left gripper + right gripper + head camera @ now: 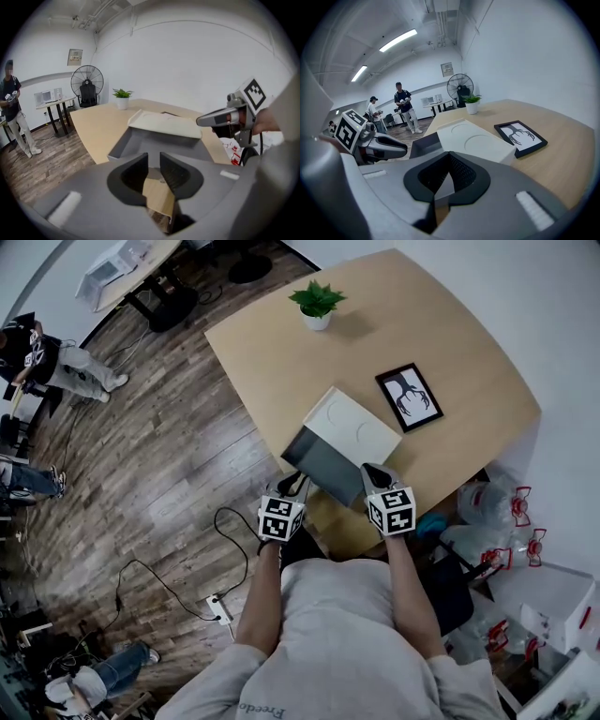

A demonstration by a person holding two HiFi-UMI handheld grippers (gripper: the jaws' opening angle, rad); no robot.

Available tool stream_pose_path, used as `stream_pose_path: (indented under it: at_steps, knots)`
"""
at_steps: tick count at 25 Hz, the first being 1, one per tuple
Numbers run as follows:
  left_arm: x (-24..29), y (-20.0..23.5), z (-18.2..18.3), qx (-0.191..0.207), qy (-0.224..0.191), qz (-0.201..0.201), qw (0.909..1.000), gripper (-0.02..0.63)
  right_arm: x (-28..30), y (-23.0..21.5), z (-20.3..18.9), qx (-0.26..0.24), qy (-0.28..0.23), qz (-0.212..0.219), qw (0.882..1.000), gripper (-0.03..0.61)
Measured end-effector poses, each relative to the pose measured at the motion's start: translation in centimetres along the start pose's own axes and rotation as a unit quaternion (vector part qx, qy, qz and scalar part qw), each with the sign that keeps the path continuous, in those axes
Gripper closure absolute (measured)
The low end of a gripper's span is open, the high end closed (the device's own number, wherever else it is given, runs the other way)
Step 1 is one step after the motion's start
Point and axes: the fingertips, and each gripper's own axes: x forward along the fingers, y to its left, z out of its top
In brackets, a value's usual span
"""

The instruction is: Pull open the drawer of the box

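A box with a white lid (352, 423) lies on the wooden table (253, 343), and its grey drawer (323, 463) is slid out toward me. My left gripper (298, 486) hangs at the drawer's front left corner. Its jaws stand a narrow gap apart with nothing between them. My right gripper (373, 472) is at the front right corner, jaws closed tip to tip and empty. In the left gripper view the open drawer (154, 140) sits just beyond the left gripper (153, 161). The right gripper view shows the right gripper (449, 157) before the box lid (476, 140).
A potted plant (316, 304) and a black-framed picture (410, 397) stand farther back on the table. Plastic bags (487, 512) pile up at my right. A cable and power strip (217, 607) lie on the wood floor at left, where people stand (37, 357).
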Motion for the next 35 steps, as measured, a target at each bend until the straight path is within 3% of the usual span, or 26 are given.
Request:
stream_pose_path:
  at_steps: [6, 16, 35]
  knots:
    - [-0.1, -0.5, 1.7, 0.005, -0.018, 0.001, 0.9998, 0.477, -1.1, 0.1, -0.3, 0.018, -0.018, 0.001, 1.0, 0.577]
    - [-0.4, -0.8, 2.4, 0.008, -0.028, 0.005, 0.9996, 0.56, -1.3, 0.3, -0.6, 0.007, -0.011, 0.018, 1.0, 0.577]
    - [-0.3, -2.1, 2.1, 0.011, -0.027, -0.018, 0.9994, 0.56, -1.6, 0.6, -1.1, -0.002, -0.001, 0.035, 0.999, 0.578]
